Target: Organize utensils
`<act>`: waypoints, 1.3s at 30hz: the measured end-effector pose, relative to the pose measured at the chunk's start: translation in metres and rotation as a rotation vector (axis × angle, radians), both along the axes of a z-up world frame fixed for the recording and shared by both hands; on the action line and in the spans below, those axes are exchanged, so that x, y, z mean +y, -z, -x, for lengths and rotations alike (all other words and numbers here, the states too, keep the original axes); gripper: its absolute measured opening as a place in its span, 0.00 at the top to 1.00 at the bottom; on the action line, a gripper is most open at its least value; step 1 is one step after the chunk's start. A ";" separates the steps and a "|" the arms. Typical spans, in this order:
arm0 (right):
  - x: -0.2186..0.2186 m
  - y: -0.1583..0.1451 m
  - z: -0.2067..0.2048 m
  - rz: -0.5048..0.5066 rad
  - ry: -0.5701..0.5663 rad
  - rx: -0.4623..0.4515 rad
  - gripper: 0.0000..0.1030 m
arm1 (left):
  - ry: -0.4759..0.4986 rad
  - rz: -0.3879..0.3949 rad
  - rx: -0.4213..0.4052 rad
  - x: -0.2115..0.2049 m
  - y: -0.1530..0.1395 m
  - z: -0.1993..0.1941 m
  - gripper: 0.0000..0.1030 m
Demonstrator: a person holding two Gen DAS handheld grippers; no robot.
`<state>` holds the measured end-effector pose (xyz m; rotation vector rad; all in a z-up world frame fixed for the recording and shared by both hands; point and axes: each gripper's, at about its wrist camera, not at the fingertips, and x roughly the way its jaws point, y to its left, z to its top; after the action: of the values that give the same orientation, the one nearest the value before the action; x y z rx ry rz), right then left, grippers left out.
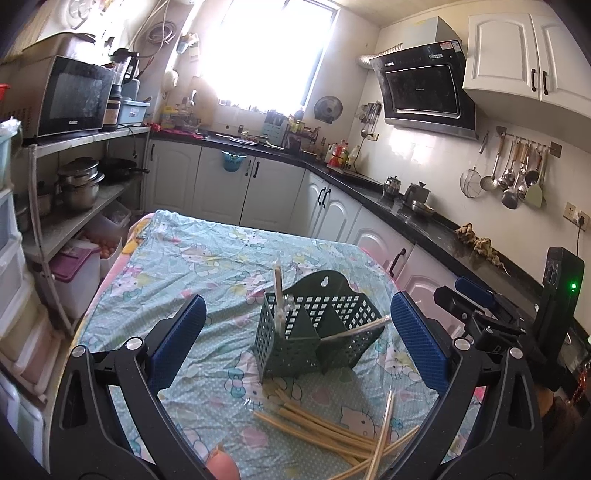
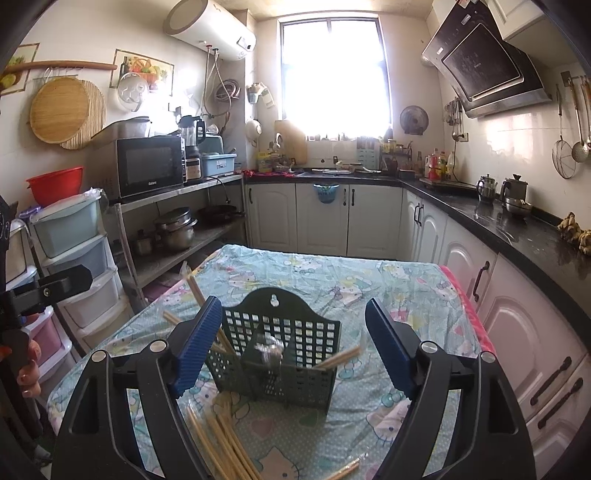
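Chopsticks [image 1: 325, 430] loose before utensil basket [image 1: 317, 328], beneath both grippers' spread jaws.

a lived-in home kitchen. ahead of both grippers white cabinets [image 2: 321, 218] run under a black countertop [image 2: 517, 225] below a bright window [image 2: 332, 74]. up to the right hangs a range hood [image 1: 424, 92] and ladles [image 1: 513, 173]; to the left, a microwave [image 2: 149, 166], pots [image 2: 177, 227], a water heater [image 2: 210, 29].
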<state>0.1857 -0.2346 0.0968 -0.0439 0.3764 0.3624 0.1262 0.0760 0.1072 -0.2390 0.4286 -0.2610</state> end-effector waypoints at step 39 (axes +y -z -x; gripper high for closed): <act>-0.025 0.090 0.021 0.088 0.012 0.262 0.25 | -0.024 0.057 0.272 -0.008 0.094 -0.012 0.10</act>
<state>0.1650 -0.2600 0.0068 -0.0806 0.6512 0.3404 0.1386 0.0680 0.0132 -0.3367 0.6881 -0.2181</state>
